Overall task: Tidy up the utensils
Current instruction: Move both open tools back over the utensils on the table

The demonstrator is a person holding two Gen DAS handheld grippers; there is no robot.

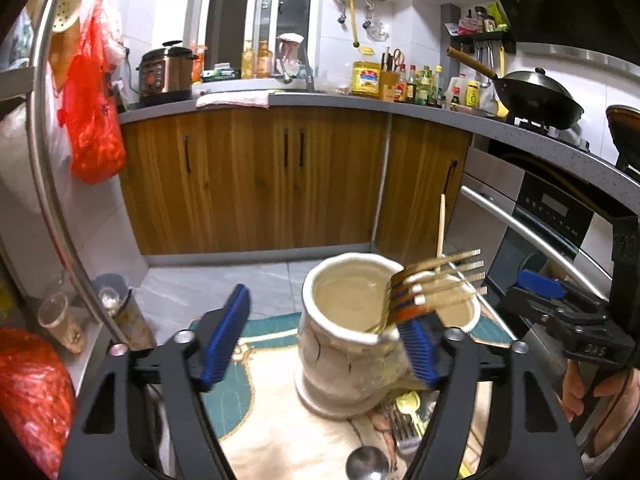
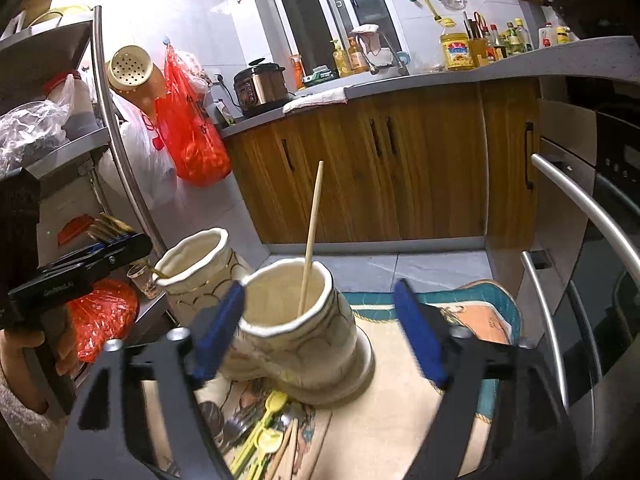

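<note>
Two cream ceramic holders stand side by side on a patterned mat. My left gripper (image 1: 320, 340) is open above the left holder (image 1: 348, 344); a gold fork (image 1: 436, 284) lies against its right finger, handle down in the holder, tines up and blurred. The right holder (image 2: 296, 328) contains one wooden chopstick (image 2: 312, 236). My right gripper (image 2: 320, 336) is open and empty, straddling that holder. Loose utensils (image 2: 264, 436), yellow spoons, metal spoons and chopsticks, lie on the mat in front of the holders.
A metal ladle bowl (image 1: 368, 464) lies at the mat's near edge. A steel shelf rack (image 2: 100, 132) with red bags stands to the left. An oven with bar handles (image 2: 580, 208) is on the right. Wooden cabinets (image 1: 256, 176) are behind.
</note>
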